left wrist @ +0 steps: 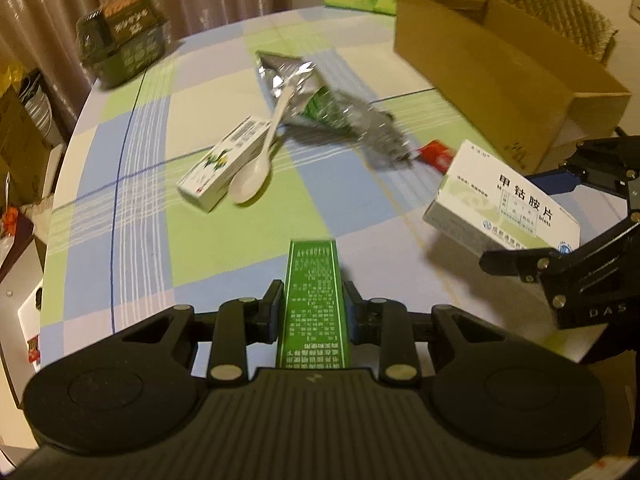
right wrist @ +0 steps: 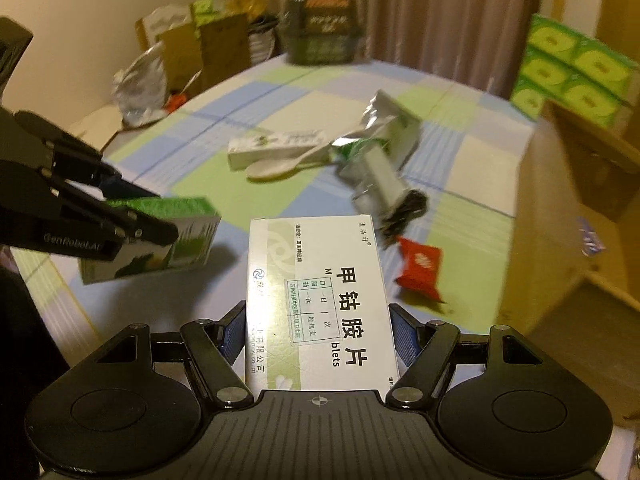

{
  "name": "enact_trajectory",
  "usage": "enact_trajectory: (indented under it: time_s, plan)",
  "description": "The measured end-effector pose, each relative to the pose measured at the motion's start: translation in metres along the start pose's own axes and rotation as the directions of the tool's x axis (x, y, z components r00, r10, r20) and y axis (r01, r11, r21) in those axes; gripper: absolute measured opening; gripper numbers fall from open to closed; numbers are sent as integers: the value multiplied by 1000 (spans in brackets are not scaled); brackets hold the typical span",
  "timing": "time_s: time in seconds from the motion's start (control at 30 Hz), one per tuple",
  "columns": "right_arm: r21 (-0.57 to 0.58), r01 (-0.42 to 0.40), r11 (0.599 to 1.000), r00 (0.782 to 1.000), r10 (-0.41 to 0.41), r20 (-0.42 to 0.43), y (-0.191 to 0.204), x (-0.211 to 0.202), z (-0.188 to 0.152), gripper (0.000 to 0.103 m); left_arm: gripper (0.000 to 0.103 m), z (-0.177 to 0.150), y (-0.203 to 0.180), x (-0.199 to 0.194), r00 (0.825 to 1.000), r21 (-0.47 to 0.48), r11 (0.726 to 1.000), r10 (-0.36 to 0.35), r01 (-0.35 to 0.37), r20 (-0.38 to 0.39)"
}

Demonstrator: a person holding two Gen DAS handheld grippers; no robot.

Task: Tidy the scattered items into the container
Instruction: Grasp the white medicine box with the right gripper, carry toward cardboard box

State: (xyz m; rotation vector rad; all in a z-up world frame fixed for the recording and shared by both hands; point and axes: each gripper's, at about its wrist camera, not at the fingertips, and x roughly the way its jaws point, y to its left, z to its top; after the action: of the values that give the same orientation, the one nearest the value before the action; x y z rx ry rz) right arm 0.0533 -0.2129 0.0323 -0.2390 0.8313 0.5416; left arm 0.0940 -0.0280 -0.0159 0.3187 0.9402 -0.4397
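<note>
A round table with a checked cloth of blue, green and cream fills both views. At its far right stands an open cardboard box, the likely container for the tidying; it looks tipped toward the table, though the lens bends it. Its inside is hidden in both views.

Still scattered mid-table are a crumpled silver and green foil bag, a long white carton with a white plastic spoon leaning across it, and a small red packet near the right.

Two cartons are off the cloth, each in a claw. The right gripper is clamped on the long sides of a flat white medicine box, face up, its blue pads pressed to both edges. The left gripper is closed tight on a narrow green box, pinched across its thin width so the printed side faces the camera. Each is held near its near end, leaving the far end free to go into the cardboard box first; that seems the reason for the grip.

The left wrist view shows the white box hanging clear above the table, shadow beneath it, just right of the red packet. The right wrist view shows the green box's illustrated face and its shadow on the cloth, so it too is lifted. Only the right view shows clutter beyond the table's far left edge.
</note>
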Motion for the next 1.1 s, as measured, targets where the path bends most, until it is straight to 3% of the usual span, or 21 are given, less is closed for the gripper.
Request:
enact_trajectory:
  time_s: [0.73, 1.1]
  plan:
    - [108, 104, 989, 985, -117, 123, -37, -76, -10, 69, 25, 34, -46, -32, 996, 84, 996, -48, 41, 77]
    - [161, 192, 968, 954, -223, 202, -79, -113, 9, 69, 25, 88, -88, -41, 982, 169, 983, -106, 79, 159]
